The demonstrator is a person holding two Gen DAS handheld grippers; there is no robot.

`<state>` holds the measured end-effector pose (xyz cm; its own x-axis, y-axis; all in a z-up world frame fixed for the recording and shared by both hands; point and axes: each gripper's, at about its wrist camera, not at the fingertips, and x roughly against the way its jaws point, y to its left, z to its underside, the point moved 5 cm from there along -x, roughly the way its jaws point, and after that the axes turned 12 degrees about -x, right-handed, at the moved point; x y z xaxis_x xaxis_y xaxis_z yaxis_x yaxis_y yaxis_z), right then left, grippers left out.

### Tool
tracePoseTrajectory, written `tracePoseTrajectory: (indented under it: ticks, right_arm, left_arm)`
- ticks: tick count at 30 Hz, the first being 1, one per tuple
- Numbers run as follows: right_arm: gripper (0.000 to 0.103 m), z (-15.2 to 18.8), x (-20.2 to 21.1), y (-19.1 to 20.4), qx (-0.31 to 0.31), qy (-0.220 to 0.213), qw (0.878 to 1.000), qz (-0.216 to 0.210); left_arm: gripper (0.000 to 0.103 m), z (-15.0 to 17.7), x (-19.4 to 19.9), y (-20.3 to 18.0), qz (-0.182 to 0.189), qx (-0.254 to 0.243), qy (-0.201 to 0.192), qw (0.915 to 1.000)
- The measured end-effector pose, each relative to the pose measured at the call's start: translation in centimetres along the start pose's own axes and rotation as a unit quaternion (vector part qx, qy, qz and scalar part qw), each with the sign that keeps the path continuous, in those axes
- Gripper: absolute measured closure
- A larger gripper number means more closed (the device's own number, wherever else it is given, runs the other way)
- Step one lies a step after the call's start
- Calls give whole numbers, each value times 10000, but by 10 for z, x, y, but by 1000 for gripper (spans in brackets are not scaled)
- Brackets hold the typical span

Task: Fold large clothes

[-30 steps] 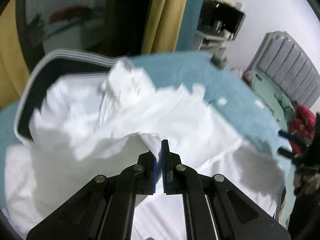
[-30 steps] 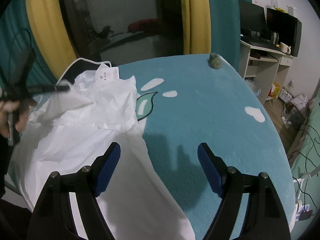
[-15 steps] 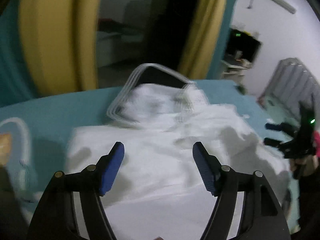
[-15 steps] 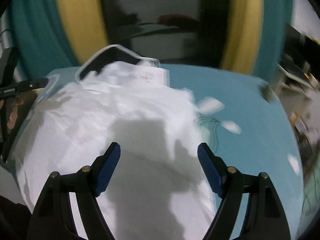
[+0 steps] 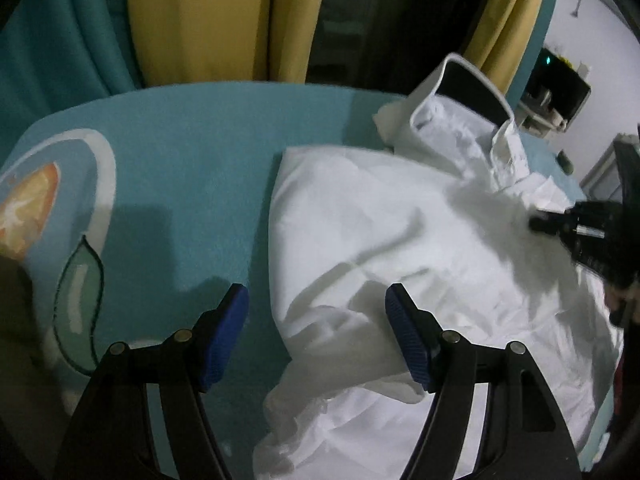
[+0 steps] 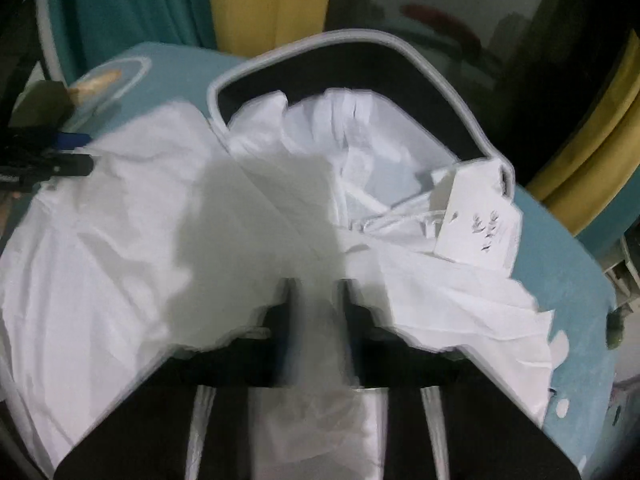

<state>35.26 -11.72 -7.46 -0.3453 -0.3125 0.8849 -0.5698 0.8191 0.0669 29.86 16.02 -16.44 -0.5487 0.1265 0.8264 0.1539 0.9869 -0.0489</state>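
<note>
Holding my left gripper (image 5: 316, 334) above the near left edge of the white garment (image 5: 420, 248), I had its blue pads (image 5: 230, 334) spread wide and nothing between them; one pad sat over bare cover, the other over crumpled cloth. My right gripper (image 6: 314, 300) was blurred in its own view, jaws just closing and almost together over the middle of the garment (image 6: 120, 280); white fabric showed in the narrow gap, but whether it was actually pinched I could not tell. From the left wrist view that right gripper (image 5: 538, 224) appeared as a dark shape at the far right edge of the cloth.

The white garment lay rumpled across the teal cover (image 5: 192, 152), its upper end spilling into a dark basket with a pale rim (image 6: 440, 72). A white paper tag (image 6: 476, 220) with small print lay on the fabric just beside the basket's right corner. A printed pattern of an orange shape and a leaf outline (image 5: 76, 280) marked the cover to the left of the garment. Behind the surface hung yellow curtains (image 5: 208, 20) and teal curtains (image 6: 132, 4), with a dark window between them.
</note>
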Motion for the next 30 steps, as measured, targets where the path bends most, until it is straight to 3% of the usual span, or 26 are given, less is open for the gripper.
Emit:
tracePoseTrajectory:
  ticks: [4, 8, 10, 13, 17, 20, 25, 28, 30]
  right_arm:
    - [100, -15, 45, -27, -414, -767, 9960, -177]
    - [100, -20, 111, -61, -741, -1914, 9787, 7]
    - [100, -6, 126, -78, -1085, -2124, 9710, 143]
    - [100, 32, 115, -109, -1588, -1783, 9700, 451]
    - [100, 91, 77, -147, -2426, -667, 9673, 314]
    - [99, 120, 66, -151, -2533, -292, 9667, 201]
    - [93, 126, 74, -155, -2355, -247, 9711, 297]
    - [73, 125, 79, -159, -2332, -271, 9708, 502]
    - [66, 117, 89, -168, -2459, -490, 9660, 626]
  left_arm:
    - [29, 7, -5, -1, -97, -117, 59, 9999]
    - [29, 9, -5, -5, -220, -186, 34, 9996]
    - [29, 11, -4, -5, -278, -224, -12, 9994]
    - [29, 11, -4, -6, -357, -188, -17, 9992]
    - [29, 11, -6, -10, -501, -250, 83, 9984]
    - [29, 10, -6, -12, -501, -314, 190, 9981]
    - [29, -3, 13, -16, -537, -440, -35, 9976]
    - [29, -19, 27, -23, -560, -534, -272, 9966]
    - [29, -34, 30, -29, -484, -630, -391, 9961]
